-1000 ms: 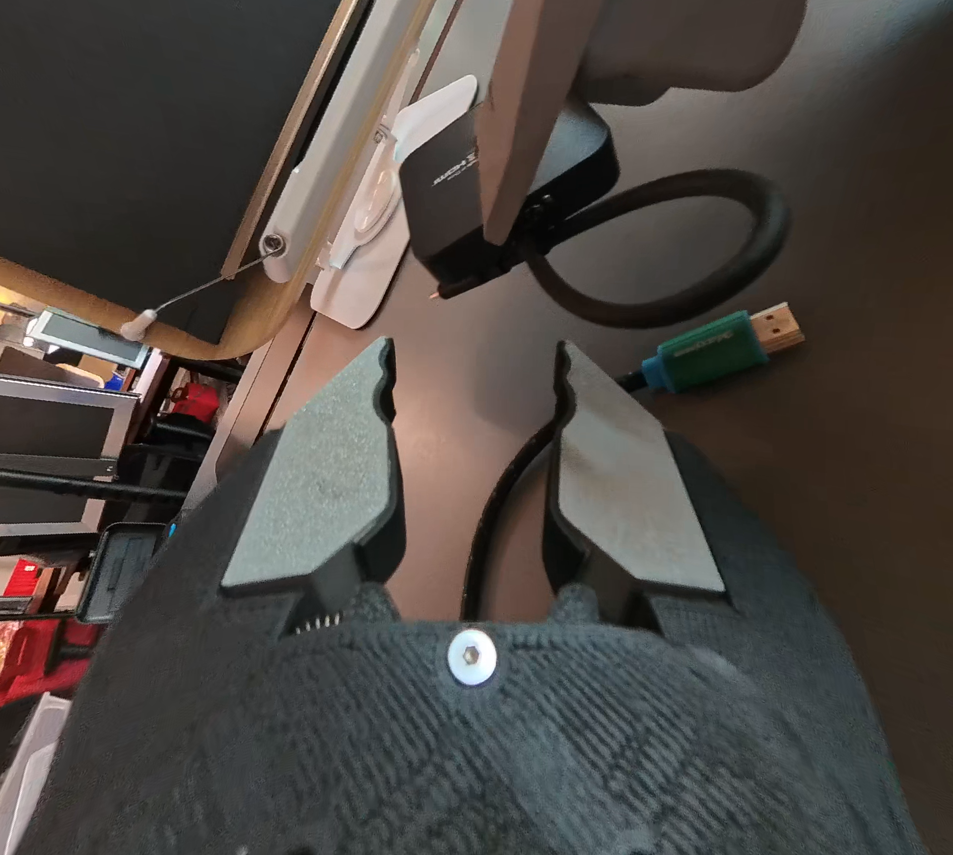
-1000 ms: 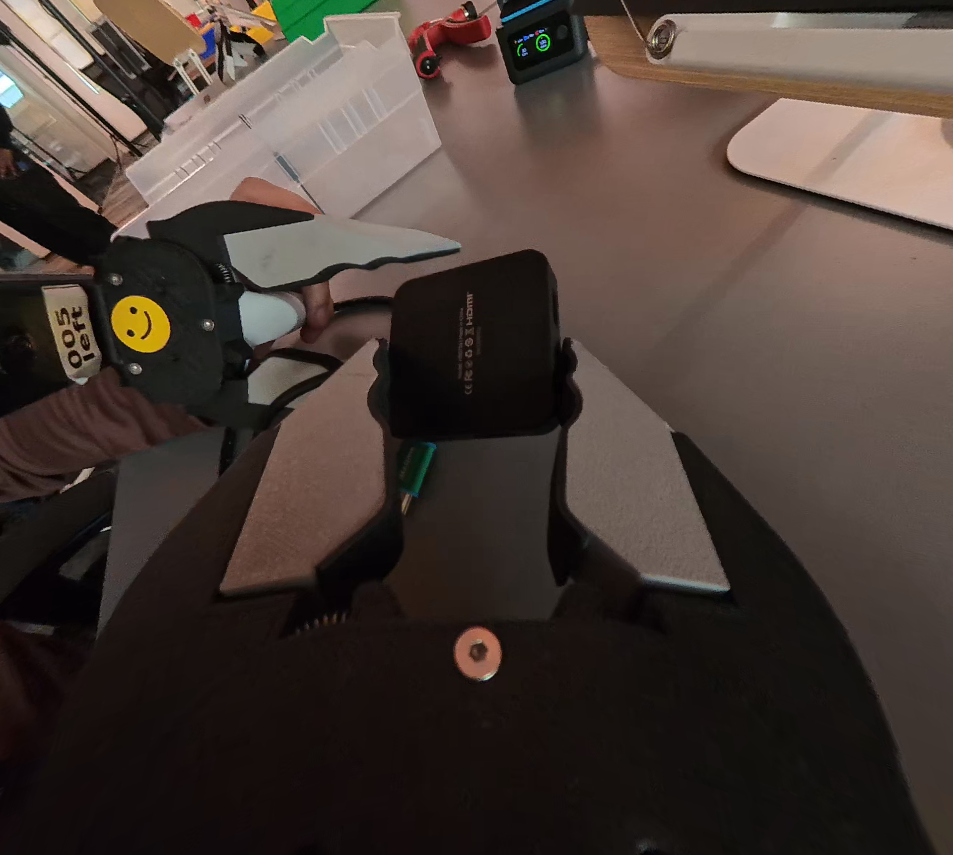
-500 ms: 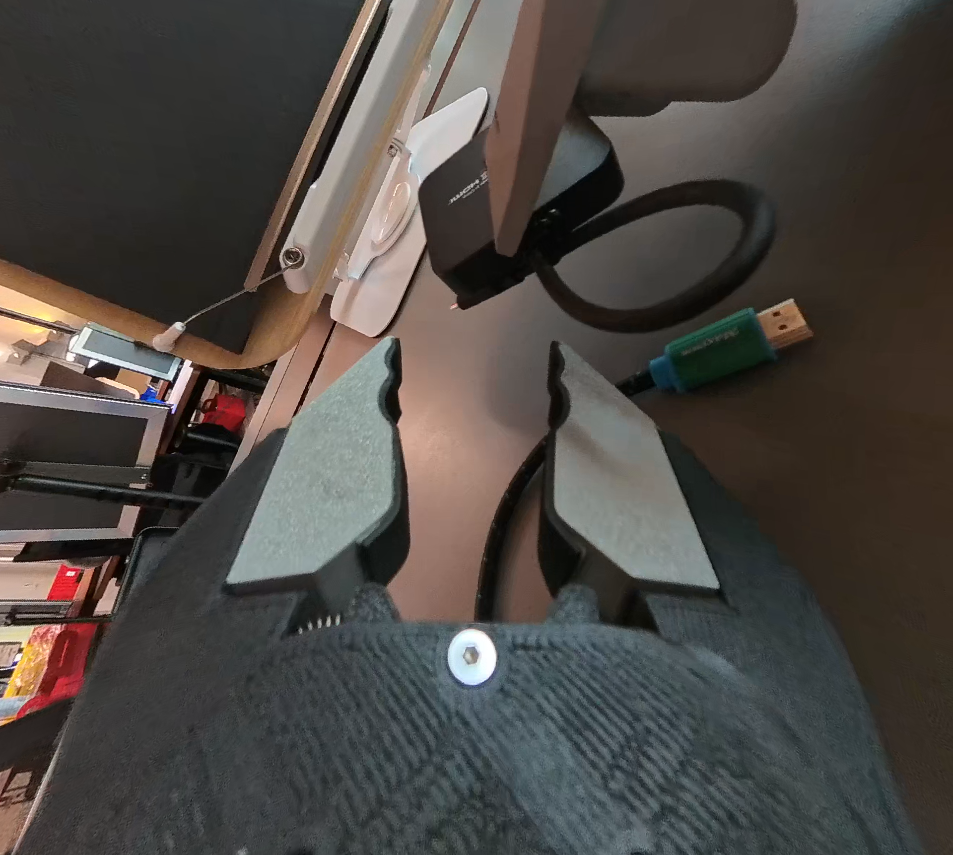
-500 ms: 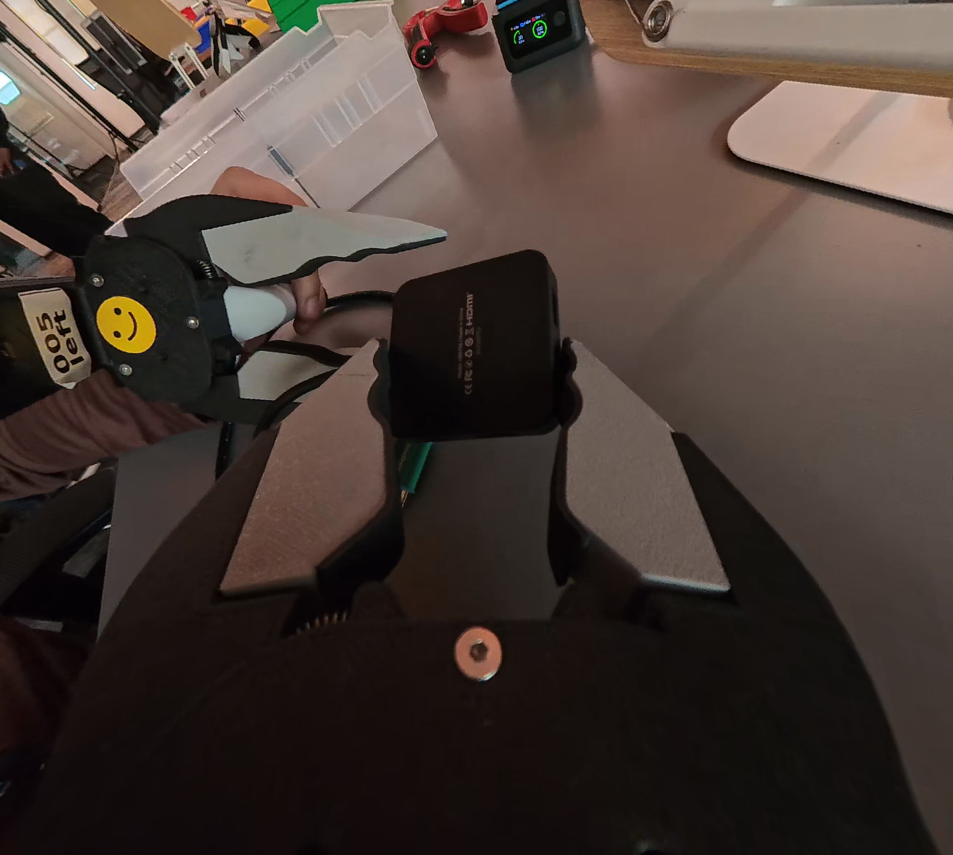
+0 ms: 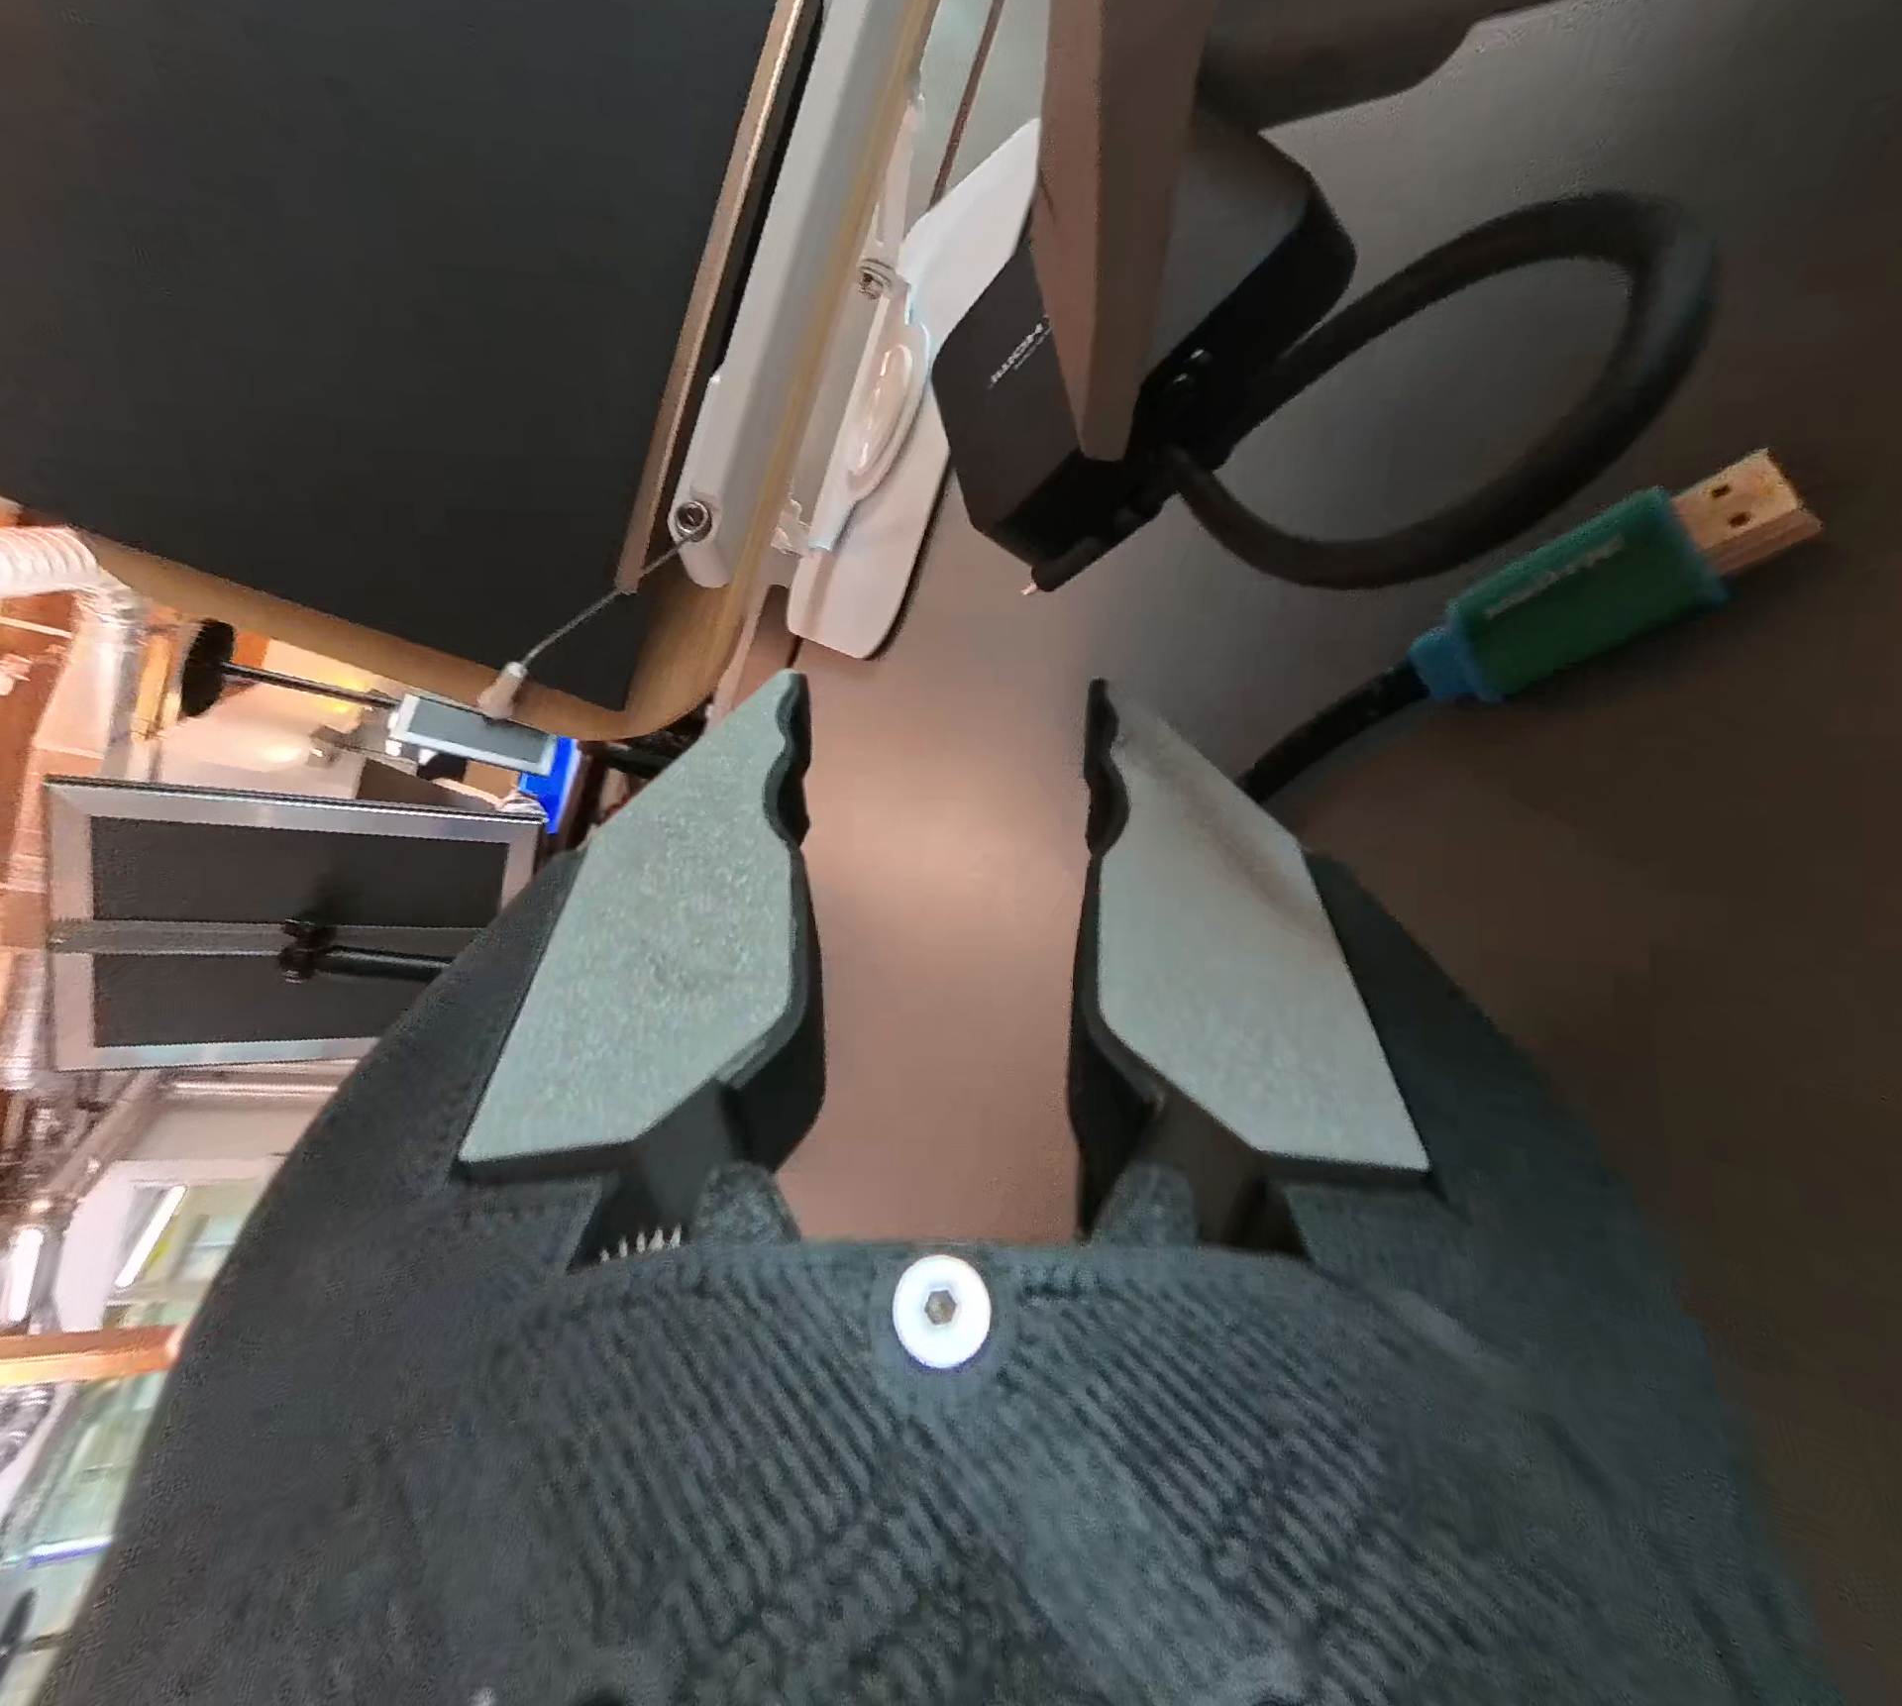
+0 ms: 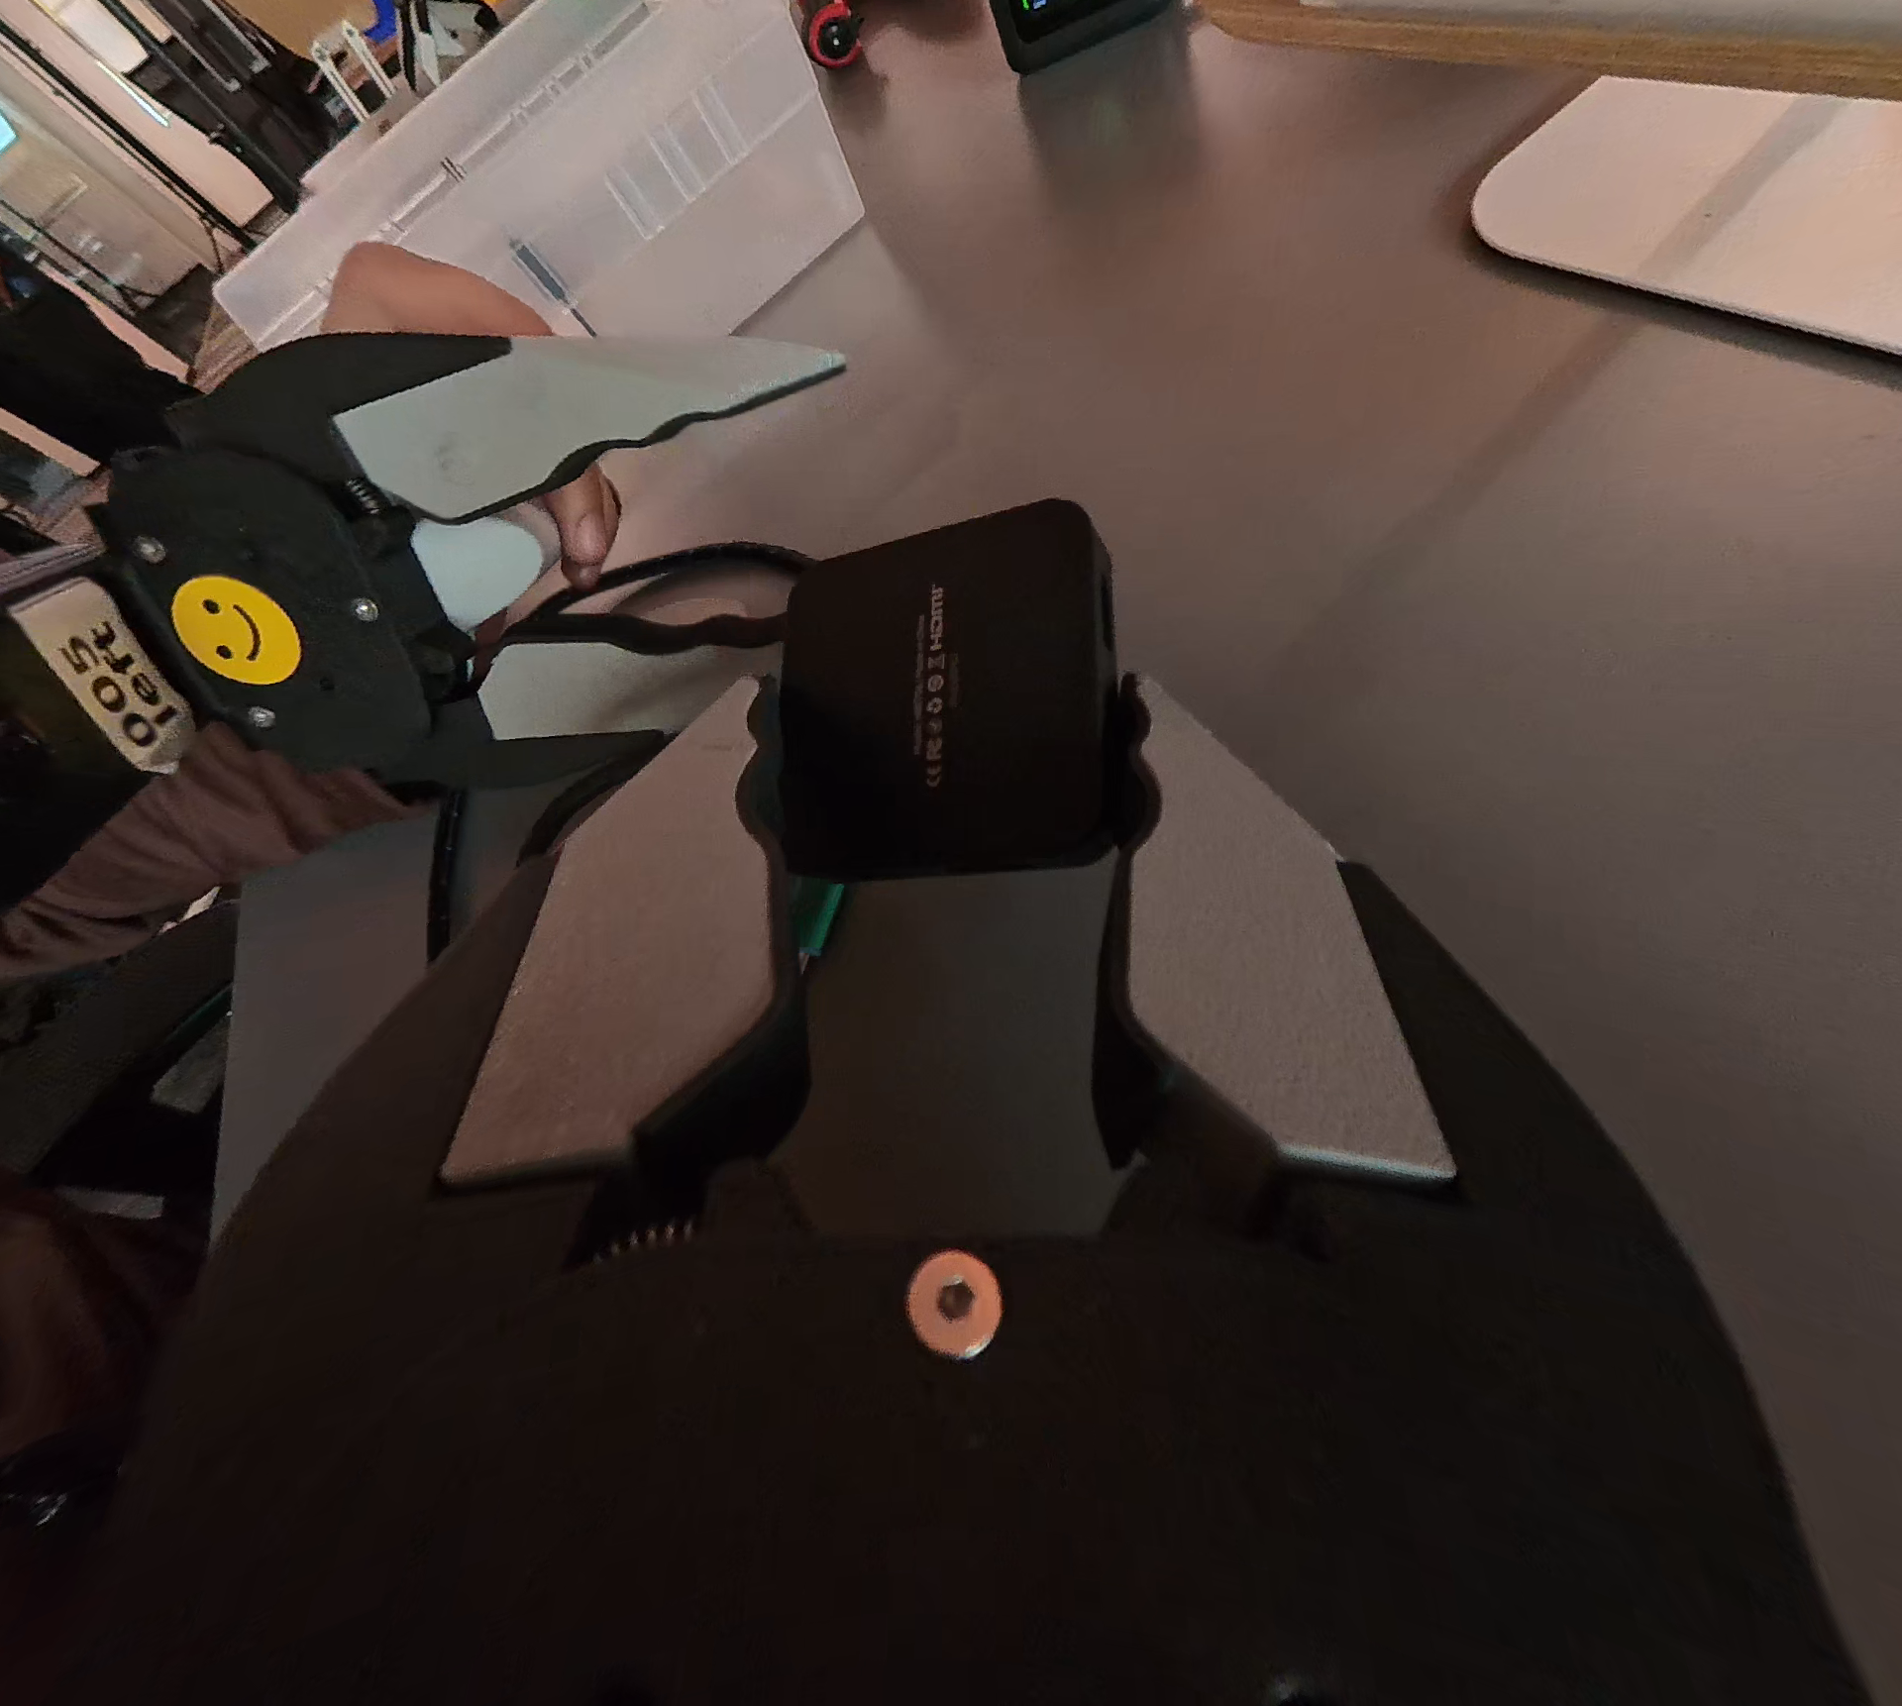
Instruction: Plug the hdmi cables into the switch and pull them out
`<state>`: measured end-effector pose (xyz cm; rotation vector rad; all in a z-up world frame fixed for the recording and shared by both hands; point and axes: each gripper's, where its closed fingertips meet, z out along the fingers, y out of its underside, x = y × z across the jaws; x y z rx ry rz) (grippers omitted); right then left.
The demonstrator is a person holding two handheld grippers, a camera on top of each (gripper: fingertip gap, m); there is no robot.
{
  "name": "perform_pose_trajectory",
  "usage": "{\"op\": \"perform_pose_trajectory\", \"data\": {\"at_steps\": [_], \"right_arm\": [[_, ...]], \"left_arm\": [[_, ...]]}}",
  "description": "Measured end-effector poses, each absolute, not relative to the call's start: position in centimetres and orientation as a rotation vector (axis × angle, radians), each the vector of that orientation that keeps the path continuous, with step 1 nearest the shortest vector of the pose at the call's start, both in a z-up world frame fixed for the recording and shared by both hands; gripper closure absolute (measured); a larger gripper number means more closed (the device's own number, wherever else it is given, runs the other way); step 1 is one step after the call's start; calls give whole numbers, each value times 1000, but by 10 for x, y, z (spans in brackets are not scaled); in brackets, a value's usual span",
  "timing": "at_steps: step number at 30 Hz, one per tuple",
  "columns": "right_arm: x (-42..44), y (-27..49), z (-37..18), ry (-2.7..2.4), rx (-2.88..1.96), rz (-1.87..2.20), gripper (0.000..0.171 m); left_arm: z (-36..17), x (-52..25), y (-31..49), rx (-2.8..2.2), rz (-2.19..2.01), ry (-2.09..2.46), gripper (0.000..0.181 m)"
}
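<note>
Where the right gripper (image 6: 942, 771) clamps, switch (image 6: 942, 689) ports (blurred) vanish.

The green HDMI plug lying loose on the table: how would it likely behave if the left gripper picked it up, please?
The green HDMI plug looks rigid and boxy, so it should neither roll nor flex. Its thick black cable curves stiffly, so it will probably tug and twist the plug. The smooth shell may slip between the left gripper fingers.

Left wrist view: rolled sideways, low over dark worktop (image 5: 1544, 988), looking close at small black switch box (image 5: 1014, 411). Right wrist view: upright, directly behind the same box (image 6: 942, 689), very near. Shared: box, worktop, white monitor foot (image 6: 1688, 216).
</note>
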<state>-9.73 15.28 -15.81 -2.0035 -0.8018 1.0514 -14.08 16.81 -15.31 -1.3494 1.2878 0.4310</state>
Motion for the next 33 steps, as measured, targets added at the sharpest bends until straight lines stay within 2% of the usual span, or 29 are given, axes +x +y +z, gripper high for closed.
{"op": "perform_pose_trajectory", "data": {"at_steps": [8, 10, 12, 20, 30, 33], "right_arm": [[-102, 146, -162, -841, -2022, 1097, 111], [-104, 139, -158, -869, -1996, 1151, 150], [-105, 137, -156, -859, -2003, 1203, 156], [-100, 138, -155, -807, -2019, 1276, 158], [-91, 138, -116, -609, -1847, 1637, 160], [-97, 133, -121, -606, -1883, 1695, 161]], "left_arm": [[-146, -140, 167, -1277, 434, 1289, 130], [-143, -137, 163, -1243, 429, 1300, 131], [-142, -134, 161, -1221, 420, 1299, 132], [-152, -135, 164, -1281, 392, 1307, 135], [-147, -126, 158, -1172, 460, 1339, 121], [-134, -122, 154, -1066, 536, 1314, 115]]}}
